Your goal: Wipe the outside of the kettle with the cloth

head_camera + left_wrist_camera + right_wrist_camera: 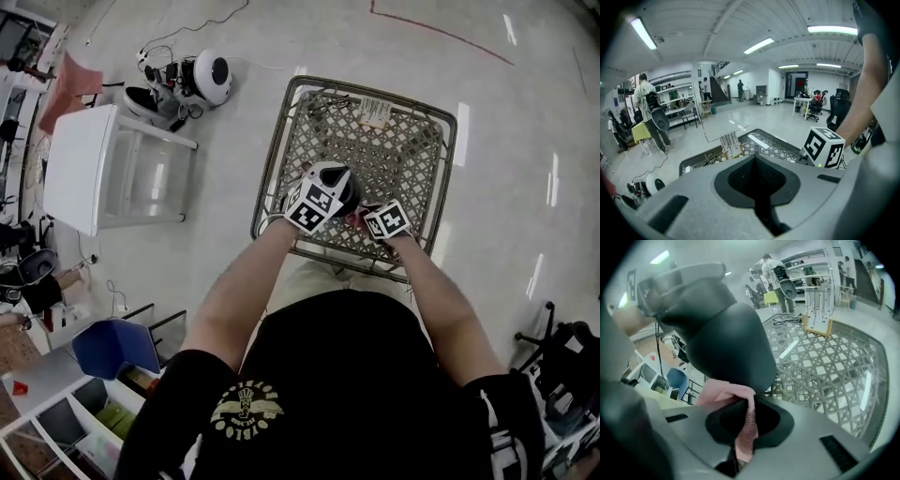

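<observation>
Right gripper (749, 425) pinches pink cloth (723, 394), soft and limp, its free end against kettle (726, 343); kettle hangs tilted above lattice table (820, 366), near the front rim; body probably rigid, smooth, slippery, so hold by the handle; left gripper (757, 187) jaws together, hold unconfirmed; far tabletop gives room, rack (816, 310) excepted.
</observation>
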